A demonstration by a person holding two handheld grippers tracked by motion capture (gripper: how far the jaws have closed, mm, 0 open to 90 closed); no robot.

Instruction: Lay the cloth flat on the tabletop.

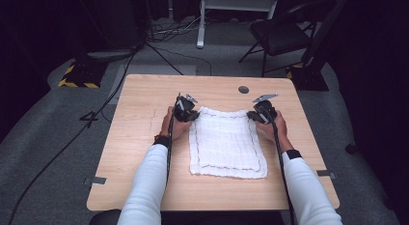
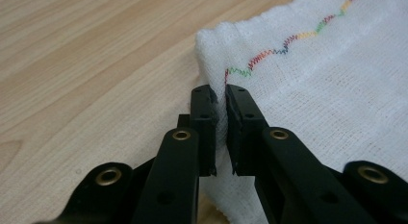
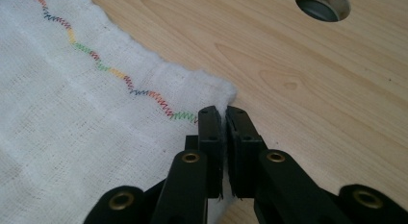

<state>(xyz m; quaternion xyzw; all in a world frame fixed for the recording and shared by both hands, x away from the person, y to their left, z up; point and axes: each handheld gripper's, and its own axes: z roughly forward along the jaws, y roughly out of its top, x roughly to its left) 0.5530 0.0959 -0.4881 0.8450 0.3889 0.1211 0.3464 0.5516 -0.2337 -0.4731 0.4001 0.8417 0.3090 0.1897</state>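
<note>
Pinching both far corners of the white cloth looks like the setup for a fold, prob. lifting the far edge and bringing it toward the near edge.

High view: cloth lies flat mid-table, a rectangle w/ long axis running near-to-far, short edges parallel to the table's near and far edges. Left gripper sits at the far-left corner, right gripper at the far-right corner, each hand behind its tool, wrists low on the wood. Symmetric hold makes sense: two corners gripped together keep the edge straight when it comes up. Cable hole is farther back, apart from the cloth.

Left gripper view: jaws nearly together w/ a thin fold of the corner clamped between the pads; the fabric bunches up slightly just ahead of the tips. Rainbow zigzag stitching runs away from the tips toward the upper right, along the hem.

Right gripper view: same story, jaws closed on the corner, fabric edge squeezed between the pads. Stitching trails to the upper left. Bare wood to the right, cable hole at top.
</note>
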